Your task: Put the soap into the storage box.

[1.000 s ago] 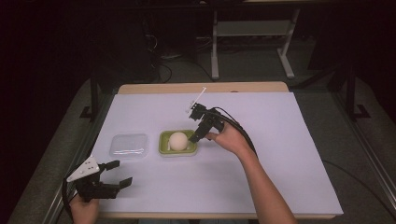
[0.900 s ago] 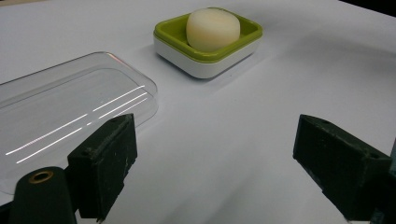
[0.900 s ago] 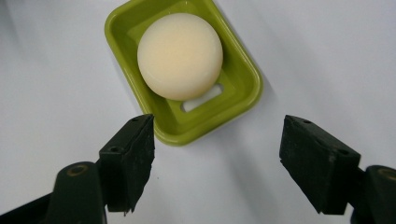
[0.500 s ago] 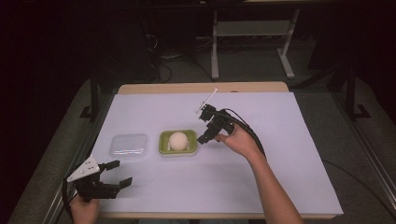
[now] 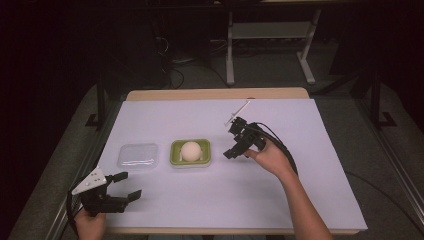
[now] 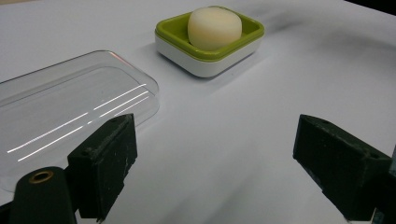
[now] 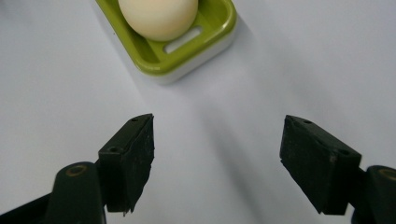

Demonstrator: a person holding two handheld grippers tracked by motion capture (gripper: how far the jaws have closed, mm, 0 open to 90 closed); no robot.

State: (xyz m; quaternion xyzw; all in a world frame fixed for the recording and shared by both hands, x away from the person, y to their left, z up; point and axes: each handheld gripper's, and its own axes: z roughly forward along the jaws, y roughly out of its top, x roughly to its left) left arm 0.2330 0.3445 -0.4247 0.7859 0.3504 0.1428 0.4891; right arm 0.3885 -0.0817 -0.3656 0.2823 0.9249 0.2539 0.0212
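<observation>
Two tools are wide open and hold nothing. The right tool [image 5: 235, 147] hangs just at 3 o'clock of the green soap dish [image 5: 189, 153], where the pale soap [image 5: 190, 149] sits. The left tool [image 5: 120, 187] waits at 7 o'clock, near the clear lid [image 5: 137, 155]. I judge the lid must go on next. The counter [image 5: 300, 190] is white and bare; the room behind is dark.

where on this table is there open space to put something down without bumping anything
Free patches: the far strip of the white-covered table, and the right side beyond the right hand-held gripper. Crowded: centre-left, where the clear plastic lid flanks the green soap dish holding the cream soap bar; the left hand-held gripper occupies the near-left corner.
</observation>
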